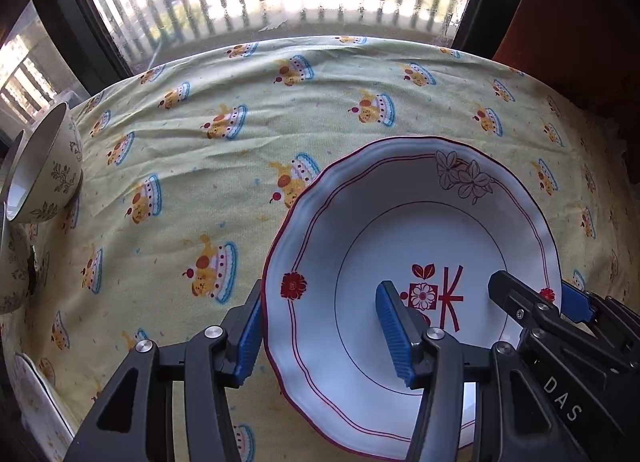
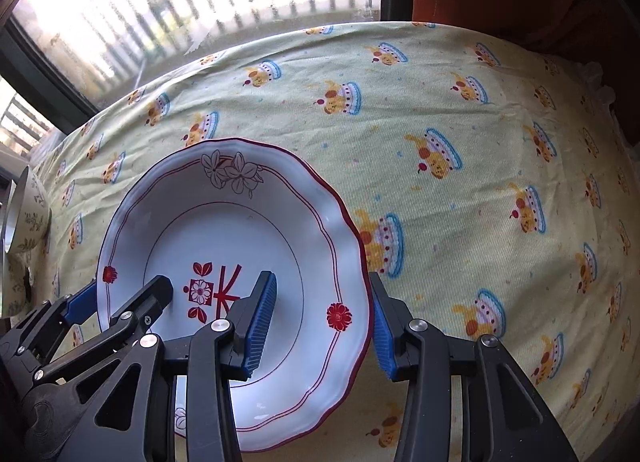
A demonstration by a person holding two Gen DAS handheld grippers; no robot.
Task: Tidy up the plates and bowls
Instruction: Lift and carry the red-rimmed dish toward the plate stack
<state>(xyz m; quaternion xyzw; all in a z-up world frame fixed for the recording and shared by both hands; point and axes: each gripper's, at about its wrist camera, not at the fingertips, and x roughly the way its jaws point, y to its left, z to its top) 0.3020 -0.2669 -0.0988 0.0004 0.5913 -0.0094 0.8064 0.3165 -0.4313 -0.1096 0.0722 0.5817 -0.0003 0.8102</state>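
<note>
White scalloped ceramic plate with red trim (image 1: 360, 222): lies near the front of the yellow cake-print tablecloth (image 1: 200, 182), its near edge seemingly over a sliver of another white dish (image 2: 180, 418). Held from both sides: left gripper (image 1: 320, 294) clamped across the left rim, right gripper (image 2: 323, 282) across the right rim, one pad outside and one inside. Probably early: cream leaf-patterned bowl (image 1: 44, 166) leans tilted at far left, unsorted. Stacking still ahead.
</note>
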